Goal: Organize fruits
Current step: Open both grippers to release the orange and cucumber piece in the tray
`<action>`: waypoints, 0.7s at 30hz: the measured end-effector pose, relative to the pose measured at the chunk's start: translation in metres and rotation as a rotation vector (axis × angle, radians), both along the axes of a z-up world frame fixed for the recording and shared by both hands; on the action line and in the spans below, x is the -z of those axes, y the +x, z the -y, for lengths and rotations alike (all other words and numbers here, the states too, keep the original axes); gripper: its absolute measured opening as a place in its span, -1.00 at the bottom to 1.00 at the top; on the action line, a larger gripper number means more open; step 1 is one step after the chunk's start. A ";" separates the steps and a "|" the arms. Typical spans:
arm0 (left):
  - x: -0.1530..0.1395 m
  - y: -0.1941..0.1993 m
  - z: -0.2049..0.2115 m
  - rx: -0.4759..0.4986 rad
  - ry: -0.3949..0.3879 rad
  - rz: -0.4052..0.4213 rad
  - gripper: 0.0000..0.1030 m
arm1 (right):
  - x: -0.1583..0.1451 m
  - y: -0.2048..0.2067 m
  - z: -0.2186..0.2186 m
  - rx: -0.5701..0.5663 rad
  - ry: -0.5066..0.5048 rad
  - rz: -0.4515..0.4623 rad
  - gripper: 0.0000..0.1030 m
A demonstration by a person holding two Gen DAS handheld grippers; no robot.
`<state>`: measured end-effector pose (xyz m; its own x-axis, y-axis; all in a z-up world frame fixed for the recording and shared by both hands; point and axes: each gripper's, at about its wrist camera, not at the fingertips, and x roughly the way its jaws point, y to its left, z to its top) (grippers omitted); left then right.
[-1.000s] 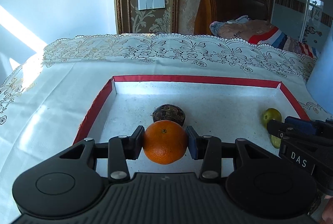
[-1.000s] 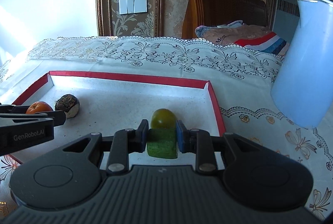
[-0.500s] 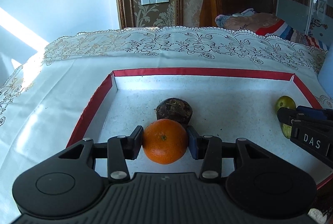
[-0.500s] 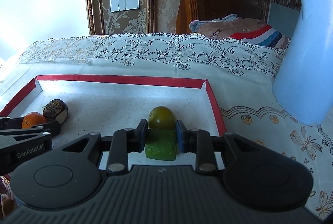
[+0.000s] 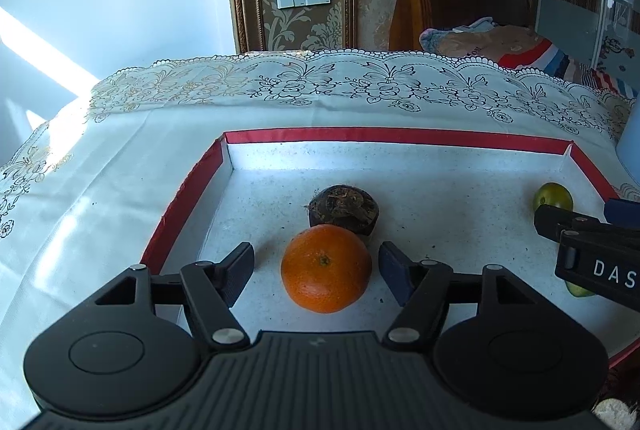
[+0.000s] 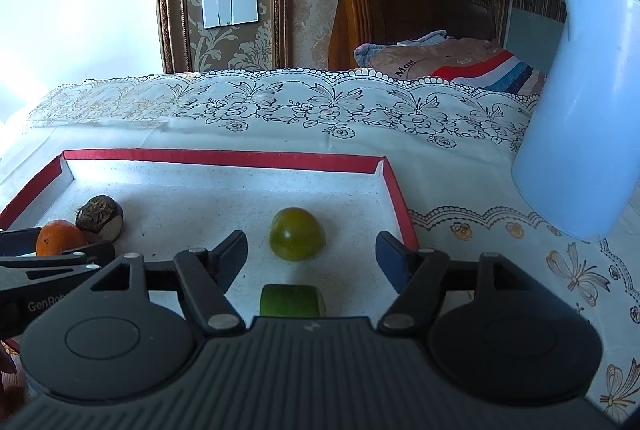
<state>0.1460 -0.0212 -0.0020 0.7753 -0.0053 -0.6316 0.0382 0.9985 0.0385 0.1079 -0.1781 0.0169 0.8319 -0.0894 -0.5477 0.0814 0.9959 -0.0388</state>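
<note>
A red-rimmed white tray [image 5: 392, 136] [image 6: 224, 157] lies on a lace tablecloth. In the left wrist view an orange [image 5: 326, 268] rests on the tray floor between the spread fingers of my left gripper [image 5: 316, 268], which is open; a dark brown fruit [image 5: 343, 209] sits just behind it. In the right wrist view my right gripper [image 6: 311, 262] is open; a green chunk [image 6: 292, 300] lies on the tray close to its body and a round green fruit [image 6: 297, 234] sits just beyond. The orange [image 6: 59, 237] and brown fruit [image 6: 100, 218] show at the left.
A tall light-blue jug [image 6: 588, 118] stands on the tablecloth right of the tray. A wooden bed headboard [image 6: 404, 2] with bedding is behind the table. The right gripper's finger [image 5: 592, 246] reaches into the left wrist view.
Both grippers have opened. The orange and the green chunk, held a moment ago, now rest on the tray floor. The right gripper has drawn back from the chunk.
</note>
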 end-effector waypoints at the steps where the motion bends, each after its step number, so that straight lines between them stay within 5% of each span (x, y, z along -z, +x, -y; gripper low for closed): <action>1: 0.000 0.000 -0.001 -0.004 -0.002 -0.001 0.40 | 0.000 0.000 0.000 0.000 -0.001 0.000 0.39; 21: -0.004 -0.014 -0.001 0.008 0.008 0.036 0.42 | 0.000 -0.009 -0.003 0.006 -0.045 0.013 0.70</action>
